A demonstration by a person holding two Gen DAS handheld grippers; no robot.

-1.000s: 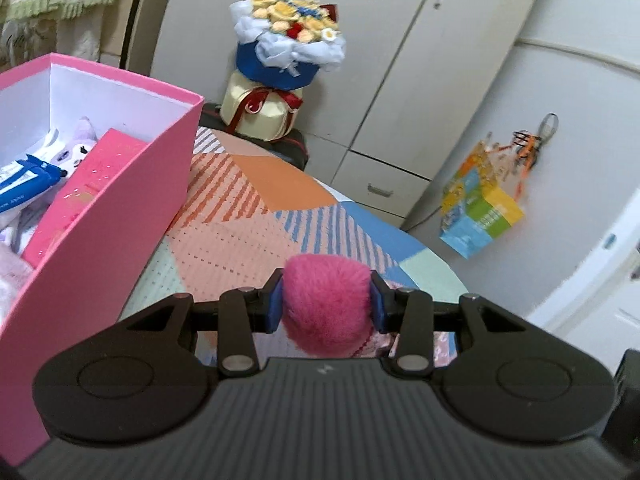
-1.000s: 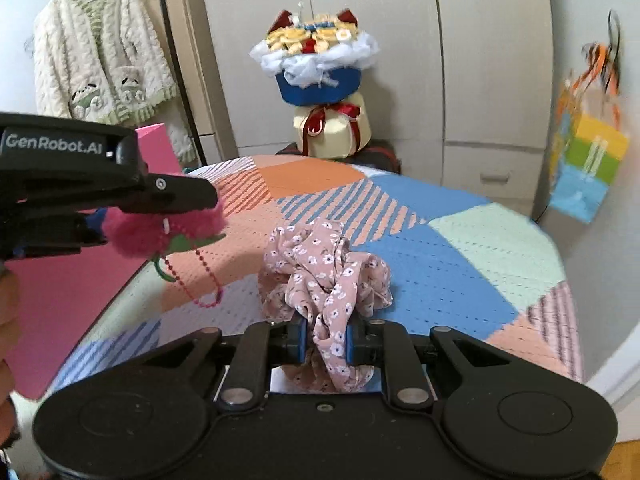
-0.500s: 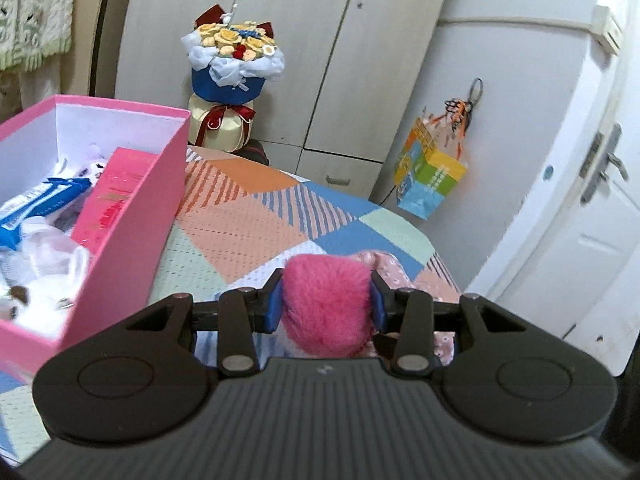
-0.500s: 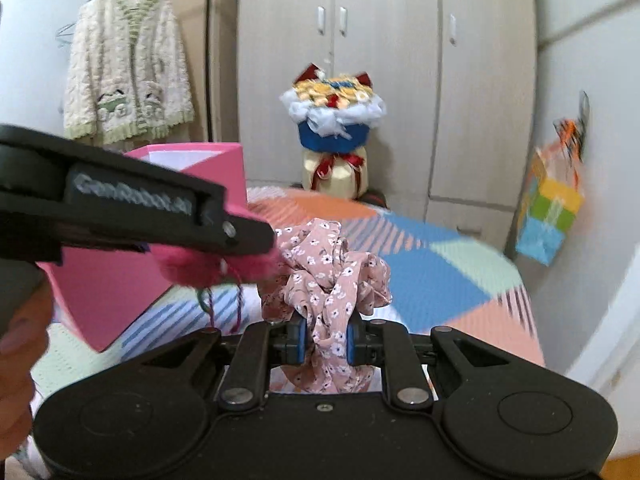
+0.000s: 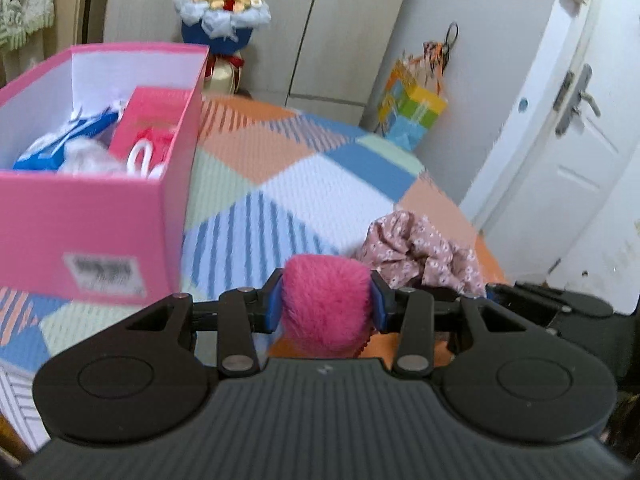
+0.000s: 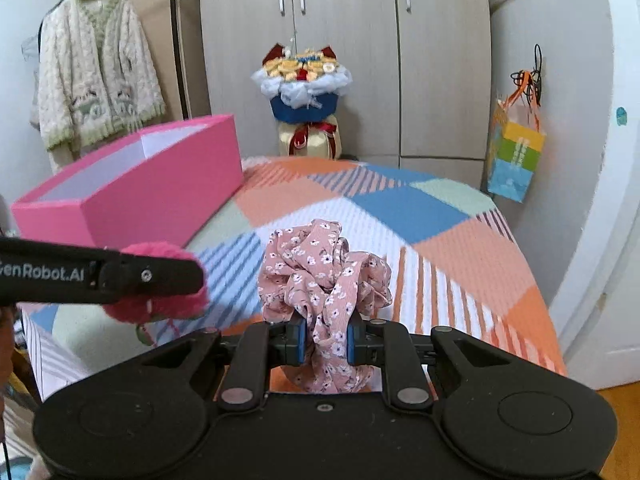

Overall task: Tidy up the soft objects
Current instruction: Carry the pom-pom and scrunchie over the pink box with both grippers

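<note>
My left gripper is shut on a fluffy pink pompom, held in the air over the near edge of the patchwork table. From the right wrist view the same pompom shows under the left gripper's black finger. My right gripper is shut on a pink floral scrunchie, which also appears at the right of the left wrist view as bunched floral cloth. An open pink box stands to the left, holding several items.
The round table's patchwork cloth drops off at the right and near edges. A flower bouquet stands behind the table before the grey wardrobe. A colourful gift bag hangs on the right wall. A knitted cardigan hangs at the back left.
Both grippers have drawn back toward the near edge of the table, each keeping its hold. The pink box now lies farther off and more to the left.
</note>
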